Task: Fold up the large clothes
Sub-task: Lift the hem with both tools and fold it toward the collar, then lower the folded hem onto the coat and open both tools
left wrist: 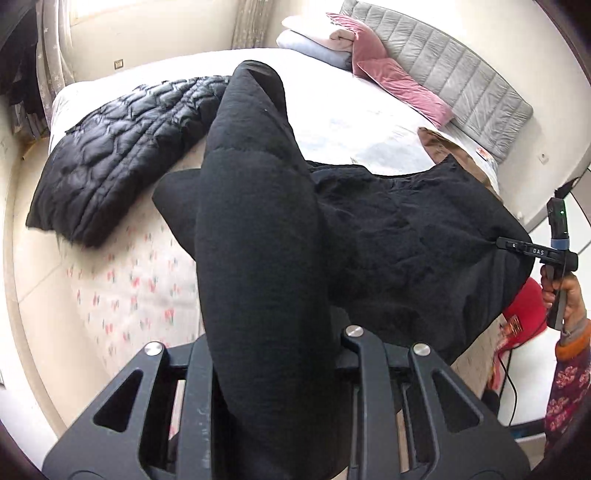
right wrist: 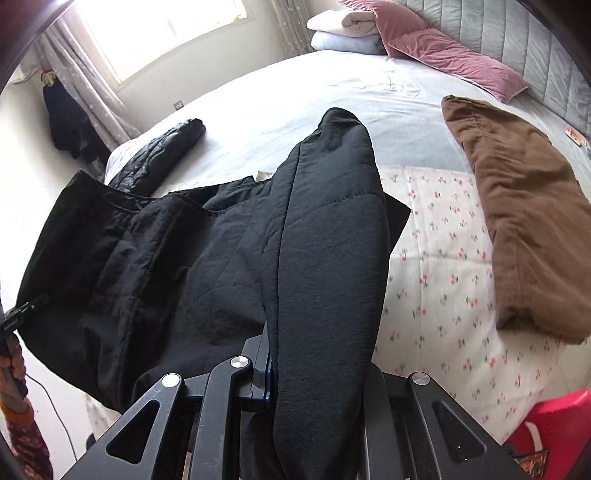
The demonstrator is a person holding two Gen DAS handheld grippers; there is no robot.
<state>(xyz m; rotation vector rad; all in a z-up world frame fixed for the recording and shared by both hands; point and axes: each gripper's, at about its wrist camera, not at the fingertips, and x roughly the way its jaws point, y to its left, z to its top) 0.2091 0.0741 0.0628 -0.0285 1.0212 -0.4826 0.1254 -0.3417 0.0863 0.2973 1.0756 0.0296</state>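
Note:
A large black padded coat (left wrist: 388,236) is held up over the foot of the bed, also seen in the right wrist view (right wrist: 177,258). My left gripper (left wrist: 273,354) is shut on one of its sleeves, which drapes forward over the fingers and hides them. My right gripper (right wrist: 317,369) is shut on the other sleeve (right wrist: 325,229) in the same way. The right gripper shows from the side at the coat's edge in the left wrist view (left wrist: 517,245). The left gripper's tip shows at the far left of the right wrist view (right wrist: 18,310).
The bed (right wrist: 332,96) has a white sheet and a floral cover (right wrist: 443,258). A folded shiny black jacket (left wrist: 122,147) lies on its far left. A folded brown garment (right wrist: 524,221) lies at the right. Pink pillows (left wrist: 402,85) and folded blankets (right wrist: 343,29) rest by the grey headboard (left wrist: 461,70). A red stool (right wrist: 550,428) stands near the bed corner.

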